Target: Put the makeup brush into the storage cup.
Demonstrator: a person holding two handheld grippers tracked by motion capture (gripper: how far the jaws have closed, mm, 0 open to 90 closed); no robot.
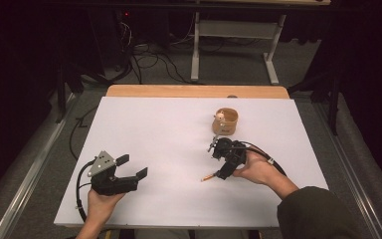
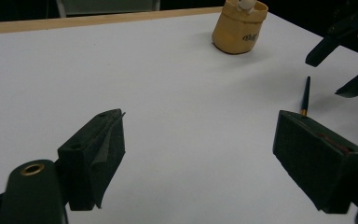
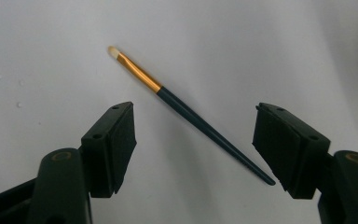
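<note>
A thin brush (image 3: 186, 113) with a dark blue handle, a gold ferrule and a pale tip lies flat on the white table. My right gripper (image 3: 194, 136) hangs open just above it, one jaw on each side of the handle, touching nothing. In the high view the right gripper (image 1: 219, 162) is right of centre and the brush (image 1: 209, 177) pokes out below it. My left gripper (image 1: 132, 167) rests open and empty at the front left. In its own view the left gripper (image 2: 205, 154) faces the brush (image 2: 306, 95) and the tan cup (image 2: 240, 28).
The tan wooden cup (image 1: 226, 122) stands just behind the right gripper, with a small white item in it. The white sheet (image 1: 169, 129) covers the table up to a wooden strip (image 1: 194, 91) at the far edge. Cables and a table frame sit on the floor beyond.
</note>
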